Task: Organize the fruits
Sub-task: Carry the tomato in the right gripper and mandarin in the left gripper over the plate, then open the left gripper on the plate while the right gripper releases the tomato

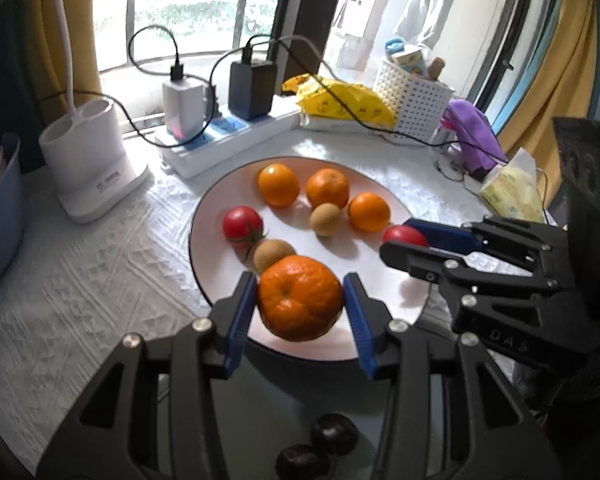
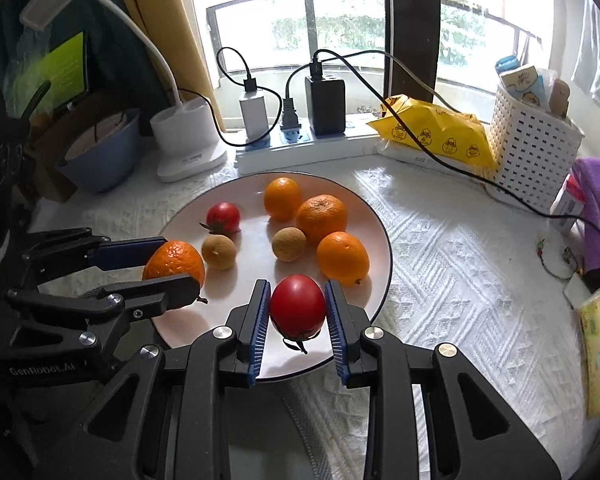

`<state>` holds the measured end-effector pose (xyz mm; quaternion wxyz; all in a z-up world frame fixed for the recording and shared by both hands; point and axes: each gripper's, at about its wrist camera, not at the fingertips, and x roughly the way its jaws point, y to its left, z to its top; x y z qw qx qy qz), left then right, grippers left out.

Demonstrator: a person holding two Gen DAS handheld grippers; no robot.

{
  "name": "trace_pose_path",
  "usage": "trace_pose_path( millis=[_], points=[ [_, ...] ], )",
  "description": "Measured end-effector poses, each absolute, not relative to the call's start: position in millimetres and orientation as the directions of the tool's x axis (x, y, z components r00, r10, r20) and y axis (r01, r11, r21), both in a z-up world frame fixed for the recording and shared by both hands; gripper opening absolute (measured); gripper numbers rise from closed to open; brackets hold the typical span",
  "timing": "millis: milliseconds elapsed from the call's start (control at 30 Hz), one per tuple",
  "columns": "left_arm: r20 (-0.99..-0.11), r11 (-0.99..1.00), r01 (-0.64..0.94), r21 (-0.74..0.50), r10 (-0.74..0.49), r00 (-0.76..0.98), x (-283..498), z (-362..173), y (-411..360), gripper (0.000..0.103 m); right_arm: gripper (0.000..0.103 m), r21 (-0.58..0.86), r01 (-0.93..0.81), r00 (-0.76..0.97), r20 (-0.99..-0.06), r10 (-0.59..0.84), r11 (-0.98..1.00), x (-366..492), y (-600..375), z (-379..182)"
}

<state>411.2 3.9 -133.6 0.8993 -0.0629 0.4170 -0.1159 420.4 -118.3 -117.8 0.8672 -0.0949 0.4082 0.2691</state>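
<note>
A white plate (image 1: 216, 208) (image 2: 376, 220) on the white cloth holds three oranges (image 1: 327, 187) (image 2: 321, 218), a red tomato (image 1: 242, 222) (image 2: 223, 216) and two small brown fruits (image 1: 325, 219) (image 2: 288, 243). My left gripper (image 1: 300, 298) (image 2: 168, 264) is shut on a wrinkled orange (image 1: 300, 298) (image 2: 174, 260) just above the plate's near edge. My right gripper (image 2: 297, 307) (image 1: 400, 240) is shut on a red tomato (image 2: 297, 306) (image 1: 404, 235) over the plate's right near side. Two dark fruits (image 1: 334, 434) lie below the left gripper.
Behind the plate stand a power strip (image 1: 228, 140) (image 2: 300, 148) with chargers and cables, a white lamp base (image 1: 88, 152) (image 2: 188, 136), a yellow bag (image 2: 436, 132), a white perforated basket (image 2: 532, 148) and a blue bowl (image 2: 100, 152). A purple cloth (image 2: 598, 208) and tissue pack (image 1: 512, 188) lie right.
</note>
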Motion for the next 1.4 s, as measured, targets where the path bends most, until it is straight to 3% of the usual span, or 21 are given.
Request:
trace_pose_path(
  millis=[667, 1400],
  points=[
    [-0.756, 0.973, 0.146, -0.179, -0.231, 0.612, 412.0, -136.2, 1.7, 0.046, 0.030, 0.005, -0.534, 0.533, -0.774, 0.341, 0.845, 423.3, -114.8, -128.3],
    [-0.687, 0.968, 0.138, -0.211, -0.247, 0.683, 375.3, -99.8, 12.9, 0.048, 0.031, -0.013, -0.518, 0.583, -0.737, 0.341, 0.855, 392.9, -120.3, -88.3]
  ],
)
